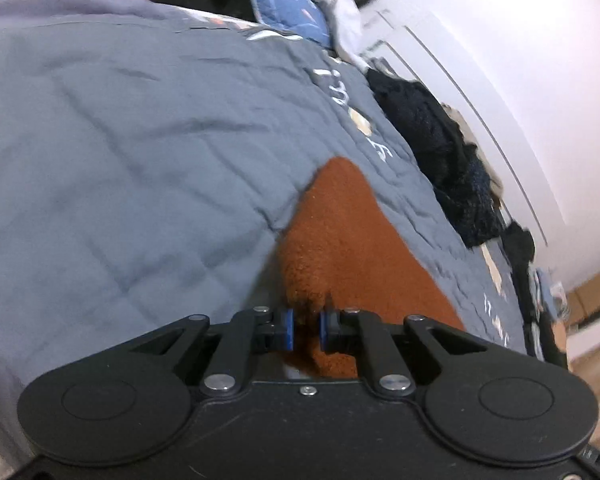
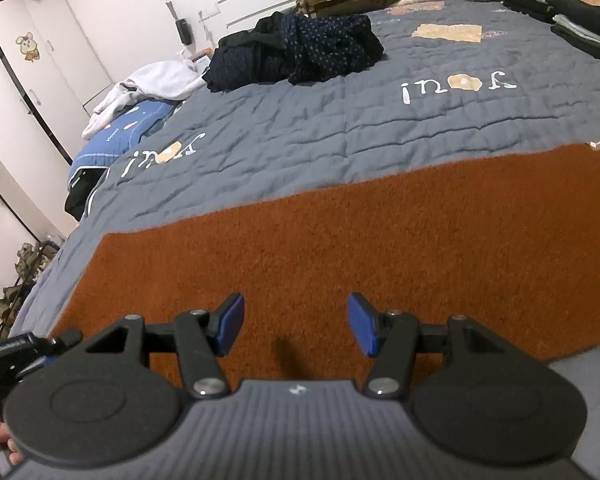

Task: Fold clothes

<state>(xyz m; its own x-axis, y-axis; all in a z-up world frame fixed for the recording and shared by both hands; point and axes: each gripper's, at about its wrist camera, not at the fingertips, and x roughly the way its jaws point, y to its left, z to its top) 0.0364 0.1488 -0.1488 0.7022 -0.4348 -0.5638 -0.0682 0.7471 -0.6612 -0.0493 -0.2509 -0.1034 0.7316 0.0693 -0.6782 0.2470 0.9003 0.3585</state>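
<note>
The rust cloth (image 2: 340,248) lies flat on the grey quilt (image 2: 320,136) as a long band, so it looks partly folded, with further folds probably left. In the right view its long axis runs left to right, rising slightly rightward, tag end at right. The left gripper (image 1: 306,330) is clenched on its left end; the right gripper (image 2: 296,322) hovers released above the near edge. Dark clothes (image 2: 300,50) wait beyond.
</note>
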